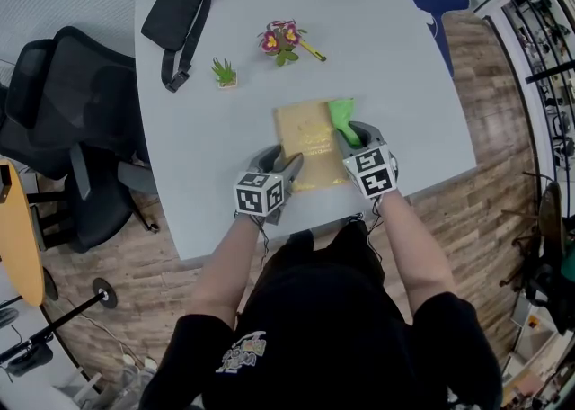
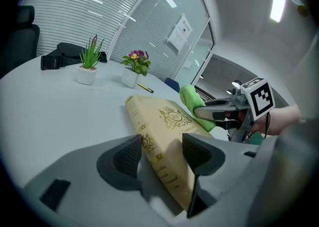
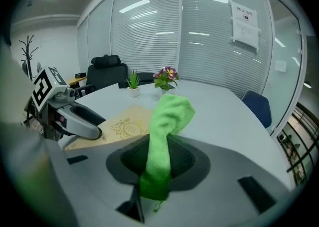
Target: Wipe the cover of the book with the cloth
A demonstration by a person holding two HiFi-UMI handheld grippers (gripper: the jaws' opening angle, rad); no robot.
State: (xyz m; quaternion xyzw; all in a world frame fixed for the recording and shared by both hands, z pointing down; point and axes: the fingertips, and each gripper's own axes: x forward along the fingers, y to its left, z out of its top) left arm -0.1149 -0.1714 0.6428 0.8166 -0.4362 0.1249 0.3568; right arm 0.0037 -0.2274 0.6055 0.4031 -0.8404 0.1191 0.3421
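A tan hardcover book with gold embossing (image 1: 310, 143) lies flat on the pale grey rounded desk (image 1: 395, 57), close to the near edge and directly in front of the person. The left gripper (image 1: 286, 168) comes in at the book's near left corner. In the left gripper view its fingers (image 2: 199, 152) straddle the spine edge, one beside the spine and one over the cover, and they appear to pinch that corner. This is probably to stop the book sliding during wiping.

The right gripper (image 1: 361, 136) sits at the book's right edge with its fingers pressed together on a bright green microfibre cloth (image 1: 342, 118). A loose fold of the cloth stands up and forward from the grip, so there is free fabric to drag across the cover. The fold hangs beside the cover's right margin. Whether it touches the cover isn't clear, and the wiping looks about to begin.
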